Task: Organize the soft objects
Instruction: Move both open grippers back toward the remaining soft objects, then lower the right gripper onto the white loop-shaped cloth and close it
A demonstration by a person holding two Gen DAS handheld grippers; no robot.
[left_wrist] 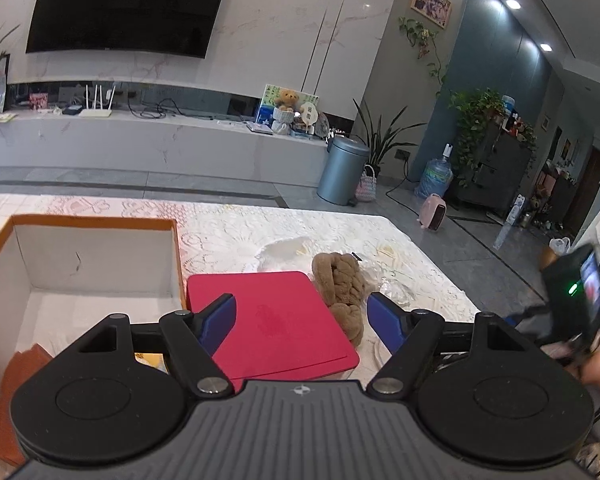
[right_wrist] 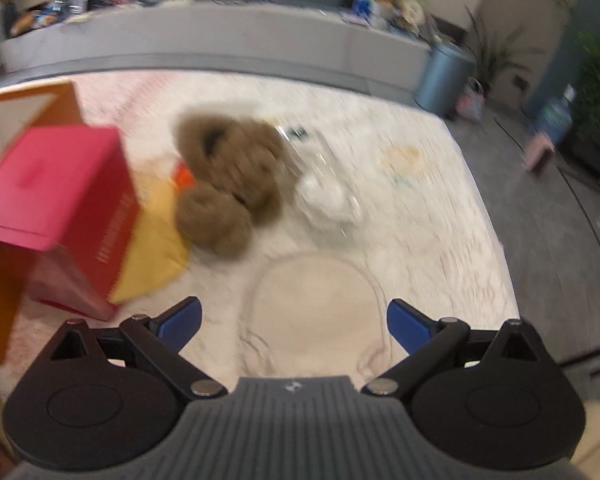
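Brown plush toy (left_wrist: pixel 342 288) lying beside red box, cream fabric (right_wrist: pixel 316 304) nearby.

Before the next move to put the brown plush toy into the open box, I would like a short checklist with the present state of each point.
1. Left gripper open, nothing held: ok.
2. Right gripper open, nothing held: ok.
3. Brown plush toy free on the tablecloth: ok.
4. Orange box open on top: ok.
5. Room inside the box: cannot tell, floor partly hidden.
6. Right wrist view sharp: not ok, blurred.
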